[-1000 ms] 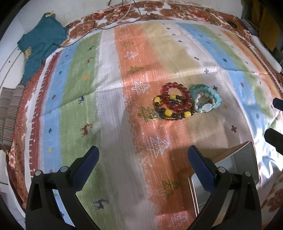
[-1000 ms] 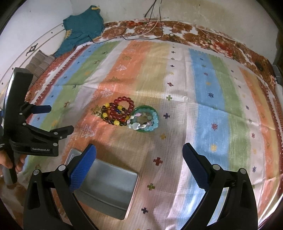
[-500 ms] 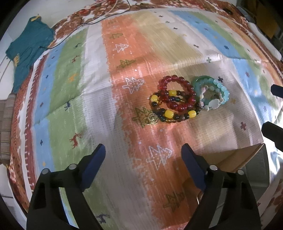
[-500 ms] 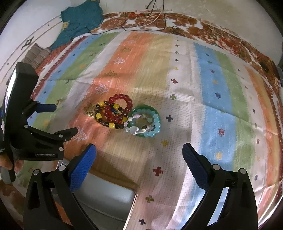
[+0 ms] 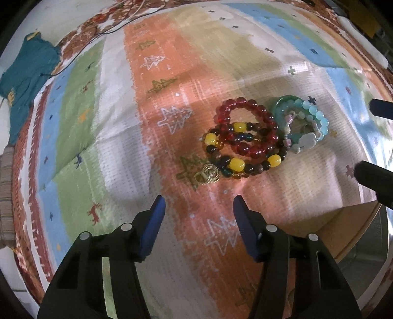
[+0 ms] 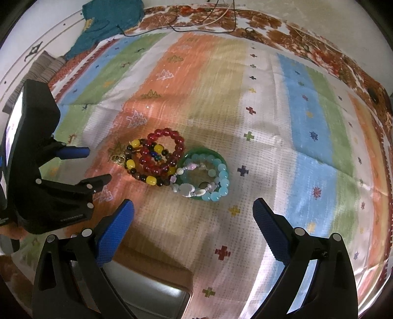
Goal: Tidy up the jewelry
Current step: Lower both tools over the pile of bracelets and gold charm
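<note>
A heap of bracelets lies on the striped cloth. It holds a red bead bracelet (image 5: 242, 100) (image 6: 162, 132), a dark bead bracelet with yellow beads (image 5: 237, 164) (image 6: 151, 180) and a gold charm (image 5: 207, 174) (image 6: 118, 158). Beside them a green bangle (image 5: 280, 108) (image 6: 191, 154) carries turquoise beads (image 5: 319, 117) (image 6: 223, 176). My left gripper (image 5: 199, 203) (image 6: 97, 165) hovers just short of the charm. Its jaws are closing with nothing between them. My right gripper (image 6: 192, 206) (image 5: 367, 137) stands wide open just short of the bangle, holding nothing.
A metal tin (image 6: 152, 299) (image 5: 363, 245) lies on the cloth just below the grippers. A teal garment (image 5: 27, 68) (image 6: 110, 19), cables (image 6: 208, 24) and a folded striped cloth (image 6: 41, 66) lie at the far and left edges. A hand (image 6: 9, 230) holds the left gripper.
Both grippers have come down and closer to the bracelets, which now look larger. The left jaws have narrowed markedly. The right jaws keep their width.
</note>
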A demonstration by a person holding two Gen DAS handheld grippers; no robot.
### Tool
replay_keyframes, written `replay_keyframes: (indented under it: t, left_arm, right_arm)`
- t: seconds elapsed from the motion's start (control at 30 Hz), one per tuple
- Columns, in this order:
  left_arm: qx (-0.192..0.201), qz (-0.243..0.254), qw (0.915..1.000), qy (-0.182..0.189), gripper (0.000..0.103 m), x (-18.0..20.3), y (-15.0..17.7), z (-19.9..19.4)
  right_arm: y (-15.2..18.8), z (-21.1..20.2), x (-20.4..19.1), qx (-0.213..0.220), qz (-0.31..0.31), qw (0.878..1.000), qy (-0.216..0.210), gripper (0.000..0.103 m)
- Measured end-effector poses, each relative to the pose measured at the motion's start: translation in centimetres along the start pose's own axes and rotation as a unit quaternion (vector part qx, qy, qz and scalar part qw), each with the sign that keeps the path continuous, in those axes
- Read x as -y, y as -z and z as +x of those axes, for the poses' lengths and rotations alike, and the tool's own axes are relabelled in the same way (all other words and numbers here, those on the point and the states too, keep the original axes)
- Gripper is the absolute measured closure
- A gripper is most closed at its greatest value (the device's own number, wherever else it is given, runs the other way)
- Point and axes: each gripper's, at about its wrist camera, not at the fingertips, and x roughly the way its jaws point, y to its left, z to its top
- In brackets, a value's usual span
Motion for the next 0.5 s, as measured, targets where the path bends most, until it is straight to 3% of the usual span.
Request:
replay_keyframes:
  t: [0.5]
  left_arm:
    - [-0.012,-0.005,0.9998,0.012,0.058,-1.0,-1.2,2.4]
  right_arm:
    - [-1.0,3.3,0.0,-0.039,0.005,0.999,0.004,0.023]
